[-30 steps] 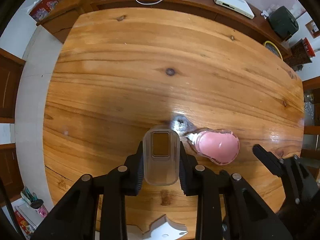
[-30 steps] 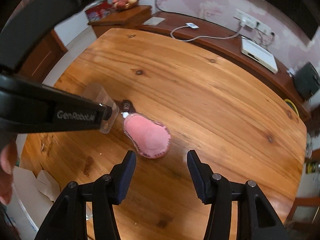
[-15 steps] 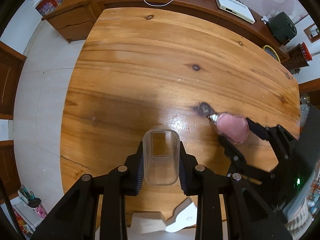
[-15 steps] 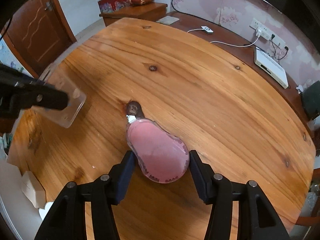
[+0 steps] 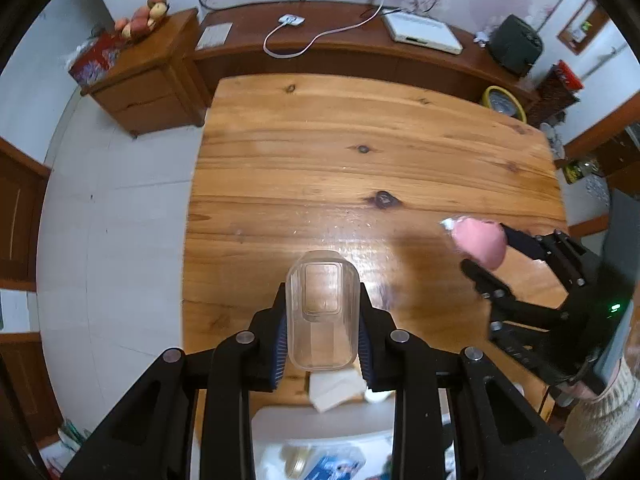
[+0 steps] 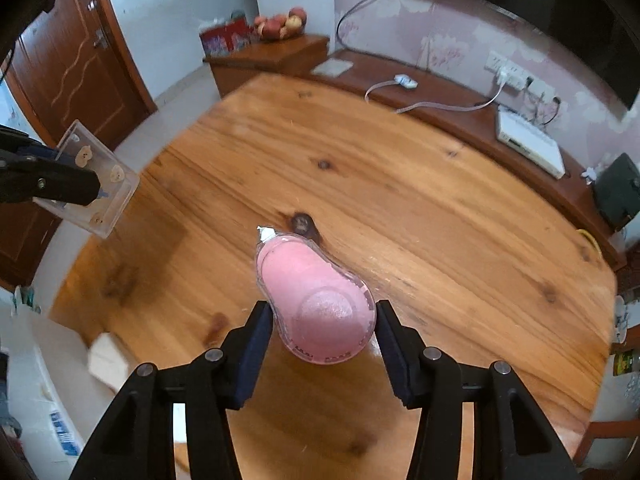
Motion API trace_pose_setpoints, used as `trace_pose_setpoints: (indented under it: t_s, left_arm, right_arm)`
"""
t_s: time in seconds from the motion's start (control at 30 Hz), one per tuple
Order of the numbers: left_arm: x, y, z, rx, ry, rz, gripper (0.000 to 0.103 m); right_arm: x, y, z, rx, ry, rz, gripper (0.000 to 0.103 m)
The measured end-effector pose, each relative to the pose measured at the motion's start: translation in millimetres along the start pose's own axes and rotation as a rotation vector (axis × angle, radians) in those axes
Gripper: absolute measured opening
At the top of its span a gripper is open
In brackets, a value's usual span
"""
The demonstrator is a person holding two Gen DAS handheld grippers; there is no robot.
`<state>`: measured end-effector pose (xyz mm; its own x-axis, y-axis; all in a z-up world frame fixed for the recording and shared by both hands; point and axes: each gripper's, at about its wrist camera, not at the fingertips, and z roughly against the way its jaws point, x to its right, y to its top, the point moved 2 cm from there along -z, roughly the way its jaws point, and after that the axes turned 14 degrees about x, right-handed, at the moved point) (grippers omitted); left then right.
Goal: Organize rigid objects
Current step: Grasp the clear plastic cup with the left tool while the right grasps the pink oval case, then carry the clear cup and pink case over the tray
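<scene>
My left gripper (image 5: 322, 320) is shut on a clear plastic box (image 5: 322, 312) and holds it high above the wooden table (image 5: 360, 168). The box also shows in the right wrist view (image 6: 94, 184), at the far left, clamped by the left gripper (image 6: 60, 184). My right gripper (image 6: 324, 320) is shut on a pink sponge in a clear shell case (image 6: 316, 300), lifted off the table. In the left wrist view the pink case (image 5: 480, 242) sits between the right gripper's fingers (image 5: 484, 276) at the right.
A white bin with small items (image 5: 320, 440) stands below the table's near edge, with a white paper piece (image 5: 338, 390) beside it. A dark knot (image 6: 304, 224) marks the table. A sideboard (image 5: 360, 48) with a router and cables runs behind.
Both grippers have risen well above the table. The right gripper closed around the pink case and lifted it off the tabletop. The left still holds the clear box.
</scene>
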<state>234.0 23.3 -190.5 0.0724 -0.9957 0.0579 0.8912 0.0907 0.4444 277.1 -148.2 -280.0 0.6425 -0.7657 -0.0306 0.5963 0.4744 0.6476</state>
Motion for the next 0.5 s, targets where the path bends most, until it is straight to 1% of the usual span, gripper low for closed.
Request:
trace_pose_setpoints:
  t_s: [0.2, 0.33, 0.37, 0.43, 0.47, 0.5]
  left_arm:
    - [-4.6, -19.5, 57.2, 0.05, -0.038, -0.067, 0.03]
    - [-2.1, -37.1, 88.2, 0.071, -0.073, -0.115, 0.03]
    - [-0.8, -41.5, 94.6, 0.075, -0.083, -0.128, 0.031]
    - [3.6, -56.7, 110.6, 0.083, -0.109, -0.173, 0.031]
    - [6.0, -64.6, 115.6, 0.08, -0.12, -0.196, 0.031]
    - [7.7, -70.2, 118.8, 0.075, -0.129, -0.212, 0.031]
  right_arm:
    - [-9.2, 6.8, 81.6, 0.116, -0.037, -0.052, 0.053]
    - [-18.5, 2.6, 135.7, 0.179, -0.074, -0.122, 0.053]
    - [-23.7, -1.1, 152.2, 0.188, -0.102, -0.145, 0.053]
    - [-31.3, -7.5, 170.7, 0.189, -0.147, -0.176, 0.053]
    - [-37.7, -13.6, 185.0, 0.189, -0.168, -0.21, 0.053]
    - [-40.9, -17.7, 192.5, 0.189, -0.174, -0.23, 0.053]
